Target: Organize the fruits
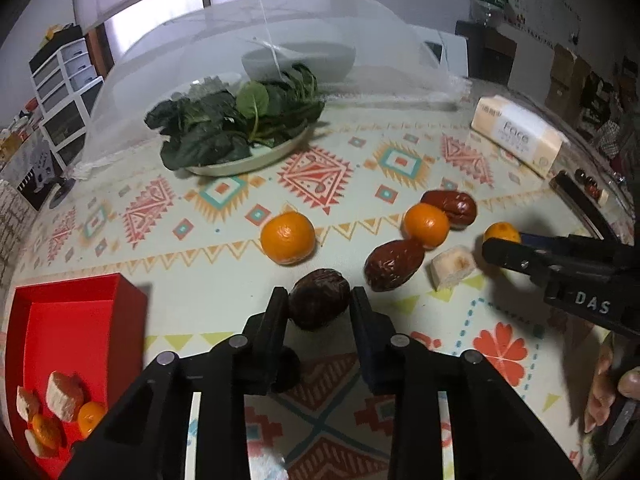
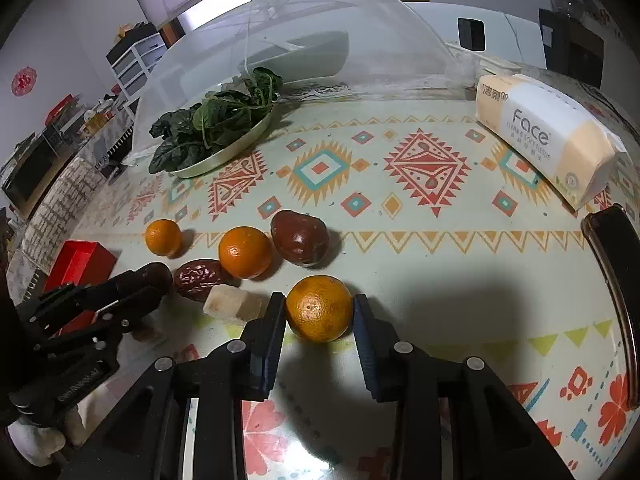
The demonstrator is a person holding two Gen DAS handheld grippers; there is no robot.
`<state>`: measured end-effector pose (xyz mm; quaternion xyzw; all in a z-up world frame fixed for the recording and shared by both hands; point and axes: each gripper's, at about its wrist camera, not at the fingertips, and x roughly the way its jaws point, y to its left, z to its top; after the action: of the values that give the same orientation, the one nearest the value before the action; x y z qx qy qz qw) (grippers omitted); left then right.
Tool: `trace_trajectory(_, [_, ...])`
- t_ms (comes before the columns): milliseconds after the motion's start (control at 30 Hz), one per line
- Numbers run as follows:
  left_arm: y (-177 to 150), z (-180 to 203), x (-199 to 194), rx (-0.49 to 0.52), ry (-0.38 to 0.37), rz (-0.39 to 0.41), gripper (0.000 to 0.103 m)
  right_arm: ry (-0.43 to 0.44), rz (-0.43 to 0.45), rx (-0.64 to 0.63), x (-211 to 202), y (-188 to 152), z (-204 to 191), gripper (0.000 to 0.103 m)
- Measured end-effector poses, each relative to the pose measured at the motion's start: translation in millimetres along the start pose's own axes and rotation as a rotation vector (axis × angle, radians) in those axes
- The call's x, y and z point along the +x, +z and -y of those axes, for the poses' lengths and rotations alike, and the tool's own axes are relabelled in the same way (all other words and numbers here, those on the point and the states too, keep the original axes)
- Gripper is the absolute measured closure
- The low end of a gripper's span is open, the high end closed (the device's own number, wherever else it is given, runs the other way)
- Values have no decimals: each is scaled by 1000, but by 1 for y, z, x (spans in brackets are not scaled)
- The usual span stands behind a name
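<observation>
My left gripper (image 1: 319,300) is shut on a dark wrinkled date (image 1: 319,303), just above the patterned tablecloth. My right gripper (image 2: 320,307) is shut on an orange tangerine (image 2: 319,308); it also shows in the left wrist view (image 1: 501,233). Loose on the cloth lie two tangerines (image 1: 288,237) (image 1: 426,225), two red dates (image 1: 394,264) (image 1: 452,205) and a pale banana chunk (image 1: 453,265). A red box (image 1: 76,320) at the left holds several tangerine and banana pieces (image 1: 64,396).
A plate of dark leafy greens (image 1: 236,128) sits under a raised mesh food cover (image 1: 280,40) at the back. A tissue pack (image 2: 548,136) lies at the back right. A dark curved object (image 2: 616,280) stands at the right table edge.
</observation>
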<state>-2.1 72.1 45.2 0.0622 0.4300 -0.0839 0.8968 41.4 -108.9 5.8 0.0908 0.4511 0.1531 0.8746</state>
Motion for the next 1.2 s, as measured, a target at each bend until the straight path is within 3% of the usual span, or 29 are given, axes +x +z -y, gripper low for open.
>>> trace_trajectory(433, [-18,-13,-70,-72,-26,112,74,40,56,-40,-44,-10,-29,67])
trace_trajectory(833, [-47,-53,-124,-195,32,189,74,106,89,-161,-78,-25,-98,67])
trace_trajectory(1200, [-69,-84,-144,-255,112,220,74,148,64,-236,-75,-39,-149,67])
